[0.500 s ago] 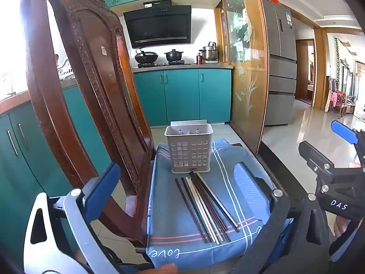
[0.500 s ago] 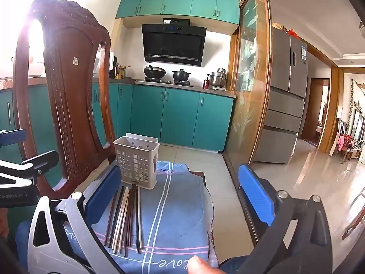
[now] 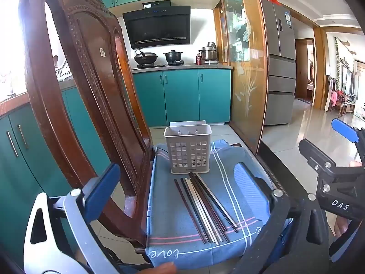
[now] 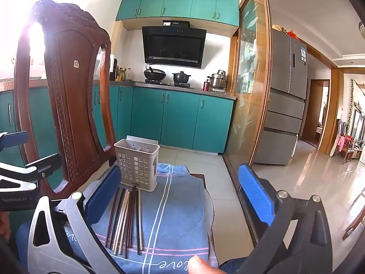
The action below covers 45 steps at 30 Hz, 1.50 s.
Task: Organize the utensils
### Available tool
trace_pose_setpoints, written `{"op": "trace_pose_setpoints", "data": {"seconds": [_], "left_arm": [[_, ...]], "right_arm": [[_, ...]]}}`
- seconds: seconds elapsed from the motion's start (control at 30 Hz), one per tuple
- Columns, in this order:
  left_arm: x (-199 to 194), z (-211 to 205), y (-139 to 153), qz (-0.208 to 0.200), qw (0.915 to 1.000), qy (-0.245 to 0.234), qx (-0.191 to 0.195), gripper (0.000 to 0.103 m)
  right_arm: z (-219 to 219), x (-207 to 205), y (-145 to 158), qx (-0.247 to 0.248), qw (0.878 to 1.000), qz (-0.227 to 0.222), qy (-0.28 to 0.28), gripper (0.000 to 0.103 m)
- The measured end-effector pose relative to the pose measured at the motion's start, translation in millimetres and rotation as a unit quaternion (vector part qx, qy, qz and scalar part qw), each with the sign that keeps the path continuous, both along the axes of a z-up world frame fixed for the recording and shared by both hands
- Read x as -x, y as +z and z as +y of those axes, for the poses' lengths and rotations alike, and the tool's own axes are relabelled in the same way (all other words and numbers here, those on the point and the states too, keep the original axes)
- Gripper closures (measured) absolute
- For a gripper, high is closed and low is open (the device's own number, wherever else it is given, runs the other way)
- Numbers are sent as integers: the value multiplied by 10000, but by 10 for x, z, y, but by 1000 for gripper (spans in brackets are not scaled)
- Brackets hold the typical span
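Observation:
Several chopsticks (image 3: 205, 207) (image 4: 125, 219), dark, brown and pale, lie side by side on a blue towel (image 3: 230, 175) (image 4: 178, 210) spread over a chair seat. A grey perforated utensil holder (image 3: 188, 148) (image 4: 136, 163) stands upright just behind their far ends. My left gripper (image 3: 175, 182) hovers open above the near end of the chopsticks, nothing between its blue pads. My right gripper (image 4: 180, 191) is open too, over the towel to the right of the chopsticks. The right gripper also shows at the right edge of the left wrist view (image 3: 342, 150).
A carved wooden chair back (image 3: 84, 86) (image 4: 68, 96) rises at the left of the seat. Teal kitchen cabinets (image 3: 182, 96), a stove with pots and a grey fridge (image 3: 278, 68) lie beyond. A glass sliding door (image 3: 246, 68) stands at the right. Tiled floor surrounds the chair.

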<state>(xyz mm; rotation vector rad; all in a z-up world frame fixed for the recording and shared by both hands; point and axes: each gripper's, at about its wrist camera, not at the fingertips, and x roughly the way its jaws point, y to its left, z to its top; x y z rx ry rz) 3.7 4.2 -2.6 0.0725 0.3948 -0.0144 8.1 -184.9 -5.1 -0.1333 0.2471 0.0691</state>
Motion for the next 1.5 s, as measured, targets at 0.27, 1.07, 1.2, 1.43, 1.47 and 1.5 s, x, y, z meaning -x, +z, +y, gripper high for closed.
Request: {"op": "trace_pose_setpoints", "data": {"seconds": [0.27,1.07,1.2,1.43,1.47,1.5], "left_arm": [[12,-21,-10,11,10000,7,20,3],[26,-39,19,-17,10000,25,-5,3],[19,-47,15,-18,10000,31,-2,3],[5,-42,10,0,10000,19,-2,3],[2,-42,7,5,10000,18,-3,3],[0,-42,4,7,10000,19,-6,3]], "right_arm": [[-10,14,-10,-7,10000,-19,2,3],[-1,45,22,26,10000,-68,34,3],[-2,55,30,32,10000,-69,41,3],[1,55,27,29,10000,-73,40,3],[1,55,27,31,10000,-72,43,3],[1,54,26,33,10000,-70,42,3]]}}
